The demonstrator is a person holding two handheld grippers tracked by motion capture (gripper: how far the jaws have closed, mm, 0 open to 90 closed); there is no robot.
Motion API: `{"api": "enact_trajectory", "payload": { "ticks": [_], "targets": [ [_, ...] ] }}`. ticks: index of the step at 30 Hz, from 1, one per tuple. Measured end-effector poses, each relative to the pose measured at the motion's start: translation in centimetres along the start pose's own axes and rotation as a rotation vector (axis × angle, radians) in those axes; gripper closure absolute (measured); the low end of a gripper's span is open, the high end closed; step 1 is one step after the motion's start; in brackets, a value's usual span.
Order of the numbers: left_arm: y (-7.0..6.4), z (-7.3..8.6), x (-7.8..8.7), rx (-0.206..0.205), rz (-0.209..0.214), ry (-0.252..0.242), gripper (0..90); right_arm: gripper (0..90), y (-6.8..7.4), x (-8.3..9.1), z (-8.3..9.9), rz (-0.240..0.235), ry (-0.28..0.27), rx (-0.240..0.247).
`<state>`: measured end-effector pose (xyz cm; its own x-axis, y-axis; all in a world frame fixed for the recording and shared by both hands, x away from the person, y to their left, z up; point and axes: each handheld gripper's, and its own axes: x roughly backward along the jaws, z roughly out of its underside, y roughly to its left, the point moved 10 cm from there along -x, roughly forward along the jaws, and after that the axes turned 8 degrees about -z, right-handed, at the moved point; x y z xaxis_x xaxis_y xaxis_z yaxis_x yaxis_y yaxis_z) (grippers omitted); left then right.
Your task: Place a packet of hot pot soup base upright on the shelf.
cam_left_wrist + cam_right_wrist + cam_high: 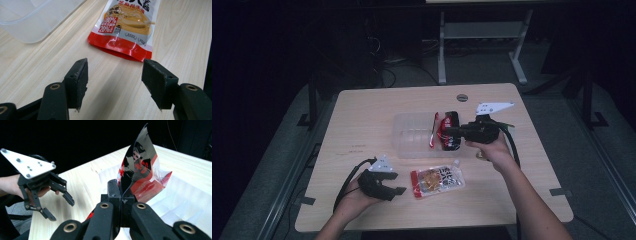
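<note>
I see 2 grippers over the wooden table. Right gripper is clenched on a black-and-red pouch: in the right gripper view its 2 jaws are pressed together on the pouch's lower edge, and the pouch stands up tilted above them, crinkled and glossy. From the high view I put that pouch over the right end of the clear plastic tub, which sits near the table's middle, a little toward the far edge. I can't tell whether the pouch touches the tub's rim or floor.

Left gripper is released: in the left gripper view its 2 jaws stand wide apart with bare tabletop between them, nothing gripped. It hangs near the near-left part of the table, held in the person's left hand. Just ahead of its jaws lies a 2nd pouch, the red-and-orange snack pouch, flat on the table, its red bottom seal toward the jaws and not touching them. In the high view this pouch lies near the near edge, between the 2 forearms and just on the near side of the tub. A corner of the tub shows beyond the left jaw, apart from the snack pouch.

Right gripper view also catches the left gripper, jaws spread, above the table's edge.
</note>
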<state>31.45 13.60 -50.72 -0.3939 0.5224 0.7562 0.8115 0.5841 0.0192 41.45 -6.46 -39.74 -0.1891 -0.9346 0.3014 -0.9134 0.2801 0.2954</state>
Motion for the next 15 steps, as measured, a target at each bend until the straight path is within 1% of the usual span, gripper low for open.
{"api": "enact_trajectory", "payload": {
  "ticks": [3,6,7,8,9,10,12,14,15],
  "targets": [
    [-0.1,0.1,-0.1,0.0,0.003,0.003,37.7,90.0,-0.4,-0.4,0.5,0.004,0.012,-0.016],
    [-0.3,0.1,-0.2,0.013,0.009,-0.001,37.7,90.0,-0.7,-0.9,0.8,0.005,0.024,-0.018],
    [-0.4,0.1,-0.3,0.012,0.009,-0.001,37.7,90.0,-0.8,-1.1,0.9,0.005,0.022,-0.022],
    [-0.3,0.2,-0.3,-0.006,0.008,0.004,37.6,90.0,-0.8,-1.4,0.9,0.004,0.02,-0.027],
    [-0.3,0.2,-0.3,-0.009,0.007,0.008,37.5,90.0,-0.9,-1.6,0.9,0.005,0.022,-0.026],
    [-0.4,0.2,-0.4,-0.003,0.01,0.008,37.3,90.0,-1.0,-1.8,1.0,0.009,0.025,-0.027],
    [-0.4,0.3,-0.3,-0.013,0.009,0.012,37.2,90.0,-1.1,-2.2,1.1,0.011,0.032,-0.028],
    [-0.5,0.3,-0.4,-0.007,0.007,0.002,37.0,90.0,-1.4,-2.5,1.3,0.02,0.041,-0.03],
    [-0.4,0.4,-0.4,-0.017,0.007,0.006,37.0,90.0,-1.5,-2.7,1.4,0.023,0.045,-0.03]
  ]
}}
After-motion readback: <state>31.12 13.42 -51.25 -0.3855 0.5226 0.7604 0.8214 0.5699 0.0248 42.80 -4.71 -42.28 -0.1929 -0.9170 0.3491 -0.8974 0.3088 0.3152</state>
